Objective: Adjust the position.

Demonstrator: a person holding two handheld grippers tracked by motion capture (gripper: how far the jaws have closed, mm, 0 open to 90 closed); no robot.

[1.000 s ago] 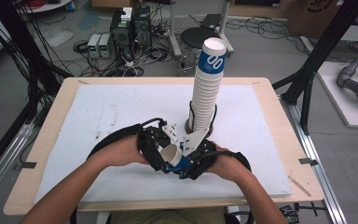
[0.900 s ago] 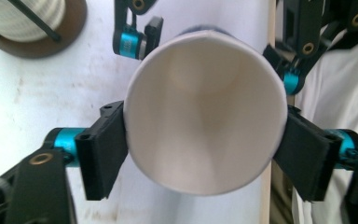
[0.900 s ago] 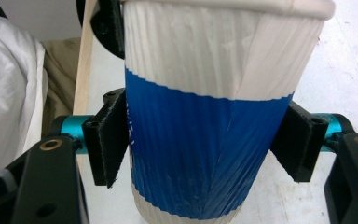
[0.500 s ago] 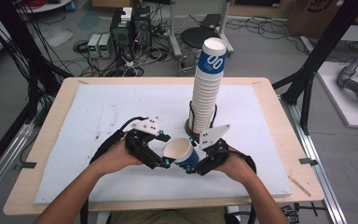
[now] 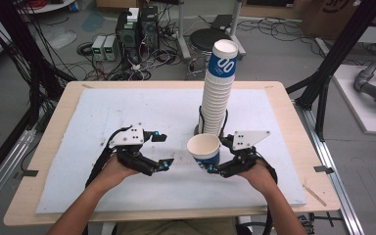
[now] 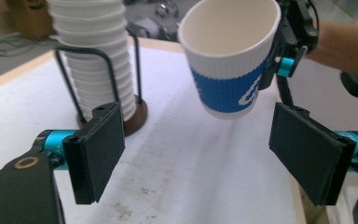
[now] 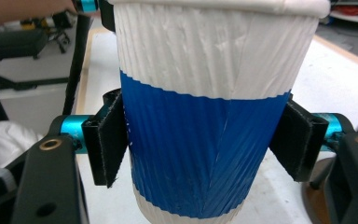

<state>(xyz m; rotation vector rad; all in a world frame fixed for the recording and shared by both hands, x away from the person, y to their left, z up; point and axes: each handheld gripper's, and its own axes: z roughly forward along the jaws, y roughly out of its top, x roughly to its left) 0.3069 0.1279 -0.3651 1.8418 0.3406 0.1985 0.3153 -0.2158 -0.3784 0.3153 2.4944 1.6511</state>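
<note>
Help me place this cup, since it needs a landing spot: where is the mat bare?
The white foam mat is bare left of the tall stack of white paper cups, and along the near edge between both hands. It is crowded around the stack's wire holder, right behind the blue-and-white ribbed paper cup in the right gripper.

A tall stack of paper cups (image 5: 217,93) stands in a black wire stand (image 6: 93,70) on a round brown base (image 6: 137,119), just beyond the right gripper (image 5: 217,155). A white mat (image 5: 142,107) lies beneath both grippers and covers a wooden table (image 5: 54,127). On the floor well beyond the left gripper (image 5: 165,151) are two computer towers (image 5: 137,24), two small grey boxes (image 5: 105,47) and loose cables (image 5: 127,73). A black stool (image 5: 206,36) stands behind the stack.
</note>
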